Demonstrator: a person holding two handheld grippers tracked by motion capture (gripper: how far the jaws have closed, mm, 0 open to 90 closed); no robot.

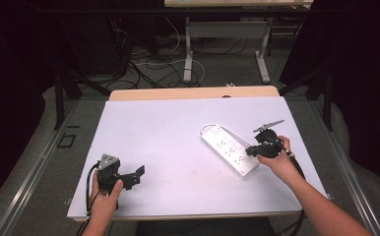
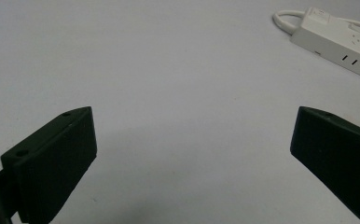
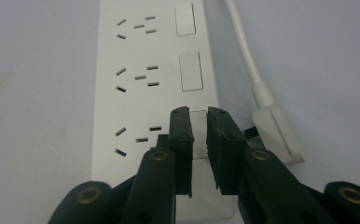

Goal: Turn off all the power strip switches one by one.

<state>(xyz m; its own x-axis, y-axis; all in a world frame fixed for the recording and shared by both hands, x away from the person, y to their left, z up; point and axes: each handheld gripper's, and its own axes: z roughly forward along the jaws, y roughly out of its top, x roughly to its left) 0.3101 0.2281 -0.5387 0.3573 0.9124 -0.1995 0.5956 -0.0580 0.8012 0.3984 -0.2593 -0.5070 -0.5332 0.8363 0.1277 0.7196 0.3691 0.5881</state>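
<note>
The power strip lies flat on the right half of the tabletop, set diagonally, its far end toward the middle and its near end toward the right edge; its white cord loops off the far end. The right gripper is held over the near-right part of the strip, tips pointing left and down at its top face; in the right gripper view the jaws stand nearly together with a narrow gap, directly above one of the rectangular rocker switches in the row beside the sockets; nothing is clamped between them, and whether the tips touch the switch cannot be told. A white plug lies just beside the strip on the cord side. The left gripper sits at the near-left of the tabletop, well apart from the strip; its jaws are spread wide and hold nothing; bare tabletop lies between them.
</note>
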